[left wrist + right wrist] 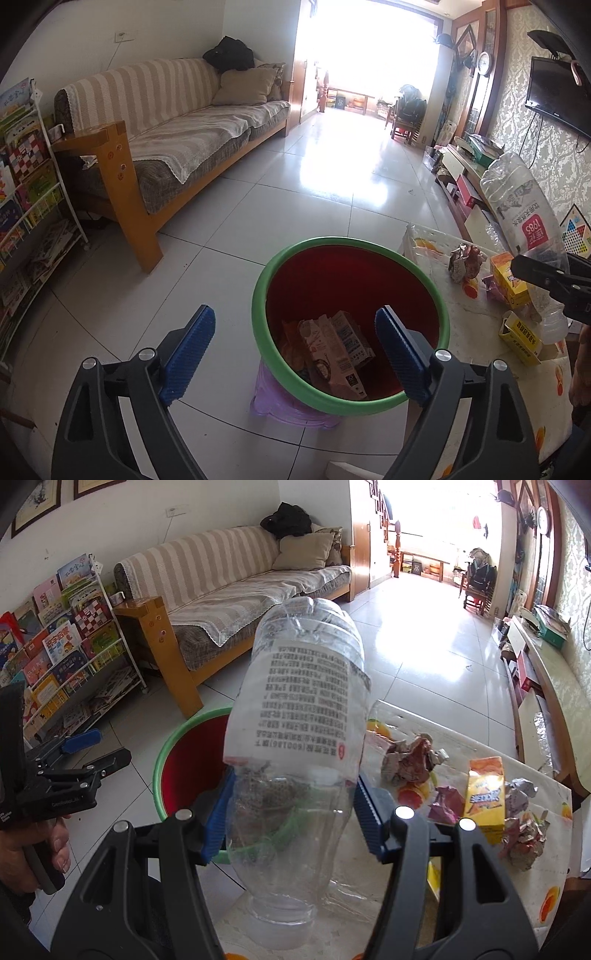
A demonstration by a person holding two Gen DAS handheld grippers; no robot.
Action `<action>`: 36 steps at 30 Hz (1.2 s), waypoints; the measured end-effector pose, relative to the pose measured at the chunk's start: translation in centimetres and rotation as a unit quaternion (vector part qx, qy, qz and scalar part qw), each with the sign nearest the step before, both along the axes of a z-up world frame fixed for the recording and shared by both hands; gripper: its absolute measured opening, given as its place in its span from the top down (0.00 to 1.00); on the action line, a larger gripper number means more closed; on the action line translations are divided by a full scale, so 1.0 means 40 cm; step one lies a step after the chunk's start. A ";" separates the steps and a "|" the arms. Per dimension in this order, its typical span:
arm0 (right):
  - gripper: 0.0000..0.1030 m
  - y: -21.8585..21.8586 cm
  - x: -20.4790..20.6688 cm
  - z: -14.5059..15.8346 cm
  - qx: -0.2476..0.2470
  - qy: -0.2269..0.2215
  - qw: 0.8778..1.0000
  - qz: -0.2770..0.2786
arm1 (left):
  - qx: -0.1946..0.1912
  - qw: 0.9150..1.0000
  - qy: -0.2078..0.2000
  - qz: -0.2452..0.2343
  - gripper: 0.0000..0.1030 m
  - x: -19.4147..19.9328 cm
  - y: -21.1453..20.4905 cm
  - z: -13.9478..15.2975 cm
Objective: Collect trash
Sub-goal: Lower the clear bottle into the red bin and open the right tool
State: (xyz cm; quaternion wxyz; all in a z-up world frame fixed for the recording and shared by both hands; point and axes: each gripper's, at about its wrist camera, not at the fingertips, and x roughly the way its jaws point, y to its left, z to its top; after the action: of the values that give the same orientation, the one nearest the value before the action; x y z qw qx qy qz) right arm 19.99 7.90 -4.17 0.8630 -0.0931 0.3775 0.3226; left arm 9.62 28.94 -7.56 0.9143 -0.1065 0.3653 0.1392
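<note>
My right gripper (291, 816) is shut on a clear plastic bottle (299, 716), held neck down above the table edge; the bottle also shows in the left wrist view (524, 218). My left gripper (295, 354) is open and empty, over the near rim of a red bin with a green rim (273, 273), which holds cartons (332, 350). The bin also shows in the right wrist view (173, 746), left of the bottle. On the table (554, 897) lie a yellow carton (484, 797) and crumpled wrappers (410, 760).
The bin stands on a purple stool (280, 402) on the tiled floor. A striped sofa (177, 122) and a book rack (26, 177) are to the left. A low TV bench (465, 170) runs along the right wall.
</note>
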 end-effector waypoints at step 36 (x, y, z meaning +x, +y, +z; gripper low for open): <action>0.05 0.129 0.001 -0.050 -0.046 0.001 0.999 0.025 | -0.017 1.000 -0.004 0.007 0.15 -0.059 0.009 -0.011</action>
State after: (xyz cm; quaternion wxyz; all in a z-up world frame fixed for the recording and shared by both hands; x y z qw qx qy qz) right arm 20.03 13.06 -6.18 0.8489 -0.1416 0.3902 0.3270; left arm 7.25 29.30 -7.99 0.9129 -0.1251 0.3627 0.1391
